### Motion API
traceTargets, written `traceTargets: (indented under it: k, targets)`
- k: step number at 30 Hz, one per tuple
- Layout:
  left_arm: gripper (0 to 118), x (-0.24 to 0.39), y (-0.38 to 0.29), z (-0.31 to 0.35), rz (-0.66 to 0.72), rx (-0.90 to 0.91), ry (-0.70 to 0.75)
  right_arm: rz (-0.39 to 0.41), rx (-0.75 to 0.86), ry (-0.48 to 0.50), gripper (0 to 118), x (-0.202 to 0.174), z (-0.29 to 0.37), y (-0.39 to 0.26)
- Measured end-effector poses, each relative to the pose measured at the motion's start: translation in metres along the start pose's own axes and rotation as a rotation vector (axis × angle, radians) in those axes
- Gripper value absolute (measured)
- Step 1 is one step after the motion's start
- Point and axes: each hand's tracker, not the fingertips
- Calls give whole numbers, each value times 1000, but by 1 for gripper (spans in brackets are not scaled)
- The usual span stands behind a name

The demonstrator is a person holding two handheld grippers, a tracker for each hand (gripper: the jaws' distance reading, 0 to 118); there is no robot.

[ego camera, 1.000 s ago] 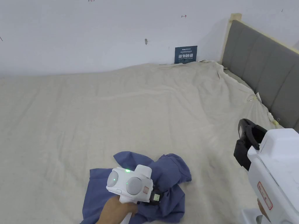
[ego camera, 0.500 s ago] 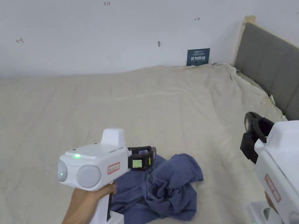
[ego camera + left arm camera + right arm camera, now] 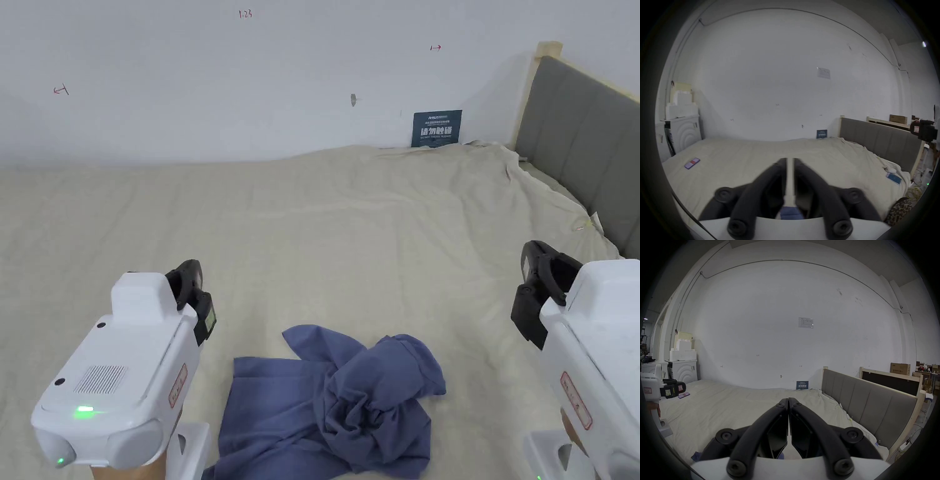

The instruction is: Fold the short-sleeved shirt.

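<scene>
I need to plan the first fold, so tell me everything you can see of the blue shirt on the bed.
The blue shirt is a soft, matte, woven-looking fabric in slate blue, lying crumpled on the beige bed sheet near the front edge of the head view. Its left part lies fairly flat; the middle is bunched into twisted folds, with a rounded lobe sticking out to the right and a pointed flap toward the wall. Sleeves and collar cannot be told apart. Neither gripper touches it; only the sheet does.

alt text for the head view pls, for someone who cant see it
A crumpled blue shirt lies on a beige bed sheet, between the left gripper and right gripper, both raised above the bed.
</scene>
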Motion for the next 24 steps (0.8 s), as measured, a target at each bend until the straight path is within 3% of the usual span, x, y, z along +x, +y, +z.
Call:
traceTargets:
  k: [14,17,24]
  targets:
    - [0,-3,0,11,-8,-2,23,0,-1,23,0,-9,0,-1]
    - [0,-7,-3,8,19,-71,22,-1,-4,24,0,-10,1,-2]
    - [0,-22,-42,-6,179,-480,-6,-27,-18,22,0,-9,1,-7]
